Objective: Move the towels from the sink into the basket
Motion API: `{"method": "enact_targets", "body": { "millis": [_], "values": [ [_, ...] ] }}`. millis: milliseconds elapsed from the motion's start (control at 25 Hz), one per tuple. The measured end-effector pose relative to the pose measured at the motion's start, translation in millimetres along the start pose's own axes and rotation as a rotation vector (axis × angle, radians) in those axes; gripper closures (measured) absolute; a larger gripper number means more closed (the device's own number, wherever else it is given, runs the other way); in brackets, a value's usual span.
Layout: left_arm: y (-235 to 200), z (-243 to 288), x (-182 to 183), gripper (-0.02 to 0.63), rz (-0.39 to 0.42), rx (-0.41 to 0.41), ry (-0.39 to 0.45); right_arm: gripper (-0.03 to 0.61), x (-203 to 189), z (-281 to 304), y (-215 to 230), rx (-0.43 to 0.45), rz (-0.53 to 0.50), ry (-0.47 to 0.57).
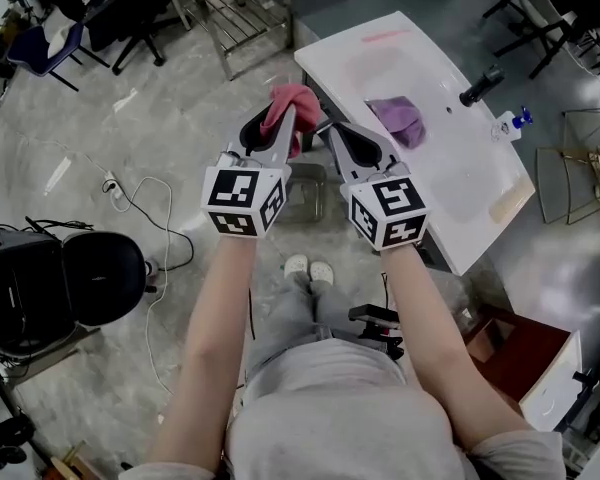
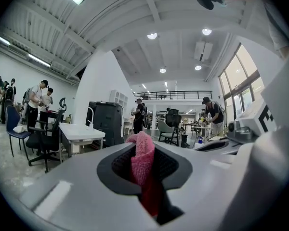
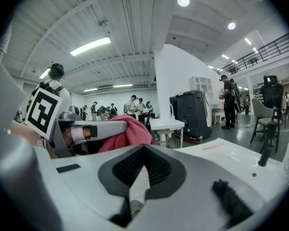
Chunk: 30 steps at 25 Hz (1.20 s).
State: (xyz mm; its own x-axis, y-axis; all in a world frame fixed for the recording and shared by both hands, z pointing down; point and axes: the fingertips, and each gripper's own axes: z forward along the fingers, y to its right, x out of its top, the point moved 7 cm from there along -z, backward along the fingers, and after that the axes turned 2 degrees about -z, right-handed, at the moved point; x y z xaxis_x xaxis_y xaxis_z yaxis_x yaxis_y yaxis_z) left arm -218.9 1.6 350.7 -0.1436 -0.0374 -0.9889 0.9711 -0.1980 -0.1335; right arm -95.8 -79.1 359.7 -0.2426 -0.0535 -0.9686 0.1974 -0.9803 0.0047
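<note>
The left gripper (image 1: 283, 120) pinches a pink towel (image 1: 296, 101) between its jaws and holds it in the air just beside the edge of the white sink (image 1: 475, 193). The right gripper (image 1: 337, 131) hangs next to it, its jaws pressed together on nothing. A purple towel (image 1: 398, 118) lies in the sink's basin.
</note>
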Motion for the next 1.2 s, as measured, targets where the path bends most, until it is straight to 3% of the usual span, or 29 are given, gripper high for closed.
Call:
{"method": "enact_targets", "body": {
  "millis": [440,1200],
  "values": [
    [-12,-2,-41,0.551,-0.051,0.06,-0.019,0.561,-35,9,-2,0.026,0.011,-0.06],
    [-11,-21,-138,0.551,-0.139,0.149,-0.158,0.561,-108,16,-5,0.091,0.06,-0.185]
  ]
}}
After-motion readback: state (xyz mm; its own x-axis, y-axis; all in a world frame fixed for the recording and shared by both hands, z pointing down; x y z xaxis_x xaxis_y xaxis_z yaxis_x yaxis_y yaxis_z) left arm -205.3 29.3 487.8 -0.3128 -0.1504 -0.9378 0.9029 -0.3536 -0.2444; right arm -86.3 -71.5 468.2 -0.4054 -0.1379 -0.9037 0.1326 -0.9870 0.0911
